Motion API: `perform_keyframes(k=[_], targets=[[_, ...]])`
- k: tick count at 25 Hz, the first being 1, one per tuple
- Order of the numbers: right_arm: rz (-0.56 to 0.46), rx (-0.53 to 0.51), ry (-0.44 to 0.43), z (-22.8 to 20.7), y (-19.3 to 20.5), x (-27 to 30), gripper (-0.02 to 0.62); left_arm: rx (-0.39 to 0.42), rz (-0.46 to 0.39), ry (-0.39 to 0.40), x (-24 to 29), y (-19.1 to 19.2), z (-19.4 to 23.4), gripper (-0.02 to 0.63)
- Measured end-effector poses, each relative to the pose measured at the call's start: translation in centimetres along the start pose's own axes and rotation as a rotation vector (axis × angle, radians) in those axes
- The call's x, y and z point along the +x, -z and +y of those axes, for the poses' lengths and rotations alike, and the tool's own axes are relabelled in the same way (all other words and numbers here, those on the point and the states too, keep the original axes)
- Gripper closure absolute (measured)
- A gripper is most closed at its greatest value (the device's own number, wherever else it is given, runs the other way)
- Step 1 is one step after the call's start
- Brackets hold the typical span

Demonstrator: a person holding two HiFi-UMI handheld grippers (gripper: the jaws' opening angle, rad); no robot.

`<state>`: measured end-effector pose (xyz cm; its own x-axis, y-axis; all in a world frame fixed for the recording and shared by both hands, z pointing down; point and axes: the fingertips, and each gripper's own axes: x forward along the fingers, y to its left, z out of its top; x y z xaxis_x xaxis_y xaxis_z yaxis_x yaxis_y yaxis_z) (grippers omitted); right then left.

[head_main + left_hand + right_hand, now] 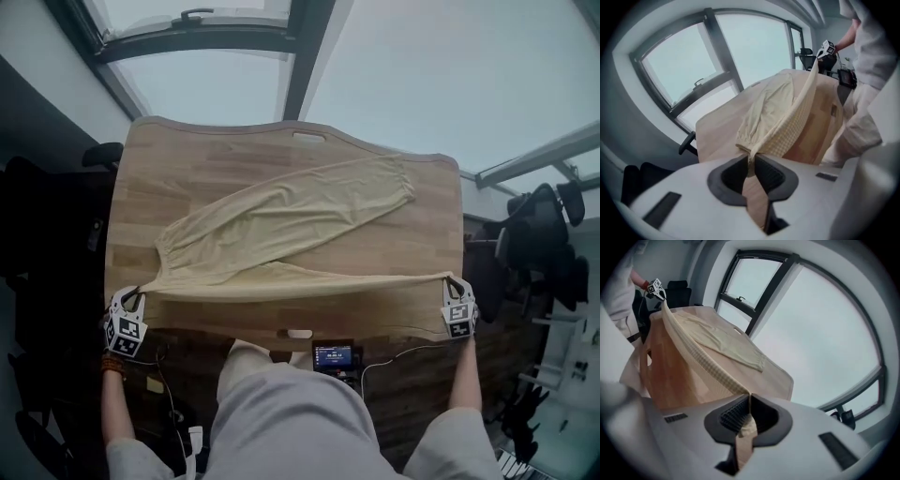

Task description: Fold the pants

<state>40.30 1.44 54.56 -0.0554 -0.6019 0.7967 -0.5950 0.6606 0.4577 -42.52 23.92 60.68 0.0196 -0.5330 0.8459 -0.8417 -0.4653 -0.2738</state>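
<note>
Along the near edge of the light wooden table (216,155), the pale yellow fabric pants (281,220) are pulled into a taut band between the two grippers. The rest of the garment lies on the tabletop, with one leg running diagonally towards the far right corner and ending in a gathered cuff. The left gripper (139,294) has its jaws pinched together on the left end of that band, close to a gathered end of the garment. Its own view shows cloth bunched into the narrow slot between the pads (751,161). The right gripper (454,281) is likewise clamped on the opposite end, with a fold of fabric squeezed between its jaws (749,404). Judgement: holding both ends high and stretched keeps this edge straight and off the wood, so it can be carried over the flat part as one clean fold without dragging or wrinkling. Both forearms are spread wide, one at each near corner of the table, with the grippers angled downward and away from the body. The two tips sit at roughly matching height, so the band looks nearly level.
</note>
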Motion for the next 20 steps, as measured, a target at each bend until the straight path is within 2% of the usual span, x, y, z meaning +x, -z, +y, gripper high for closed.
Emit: perform_keyframes(k=[4, 7, 10, 13, 17, 20], targets=[[-0.025, 0.035, 0.081, -3.7, -5.2, 2.5, 0.58, -0.208, -0.072, -0.038, 1.9, -2.6, 4.0, 0.558], [-0.069, 0.048, 0.116, -7.1, -9.8, 5.6, 0.58, -0.299, -0.069, -0.053, 3.9, -3.5, 5.5, 0.558], [-0.098, 0.007, 0.107, -9.7, -14.0, 10.0, 0.58, -0.345, -0.037, -0.055, 6.2, -3.6, 6.0, 0.558], [-0.07, -0.038, 0.057, -11.2, -15.9, 14.9, 0.58, -0.387, 0.005, -0.053, 8.3, -4.1, 6.2, 0.558], [-0.017, -0.027, -0.024, -12.5, -18.3, 21.2, 0.58, -0.383, 0.052, -0.04, 11.0, -5.3, 7.4, 0.558], [-0.003, -0.011, -0.063, -13.1, -20.4, 25.2, 0.58, -0.394, 0.058, -0.046, 12.5, -6.3, 8.8, 0.558]])
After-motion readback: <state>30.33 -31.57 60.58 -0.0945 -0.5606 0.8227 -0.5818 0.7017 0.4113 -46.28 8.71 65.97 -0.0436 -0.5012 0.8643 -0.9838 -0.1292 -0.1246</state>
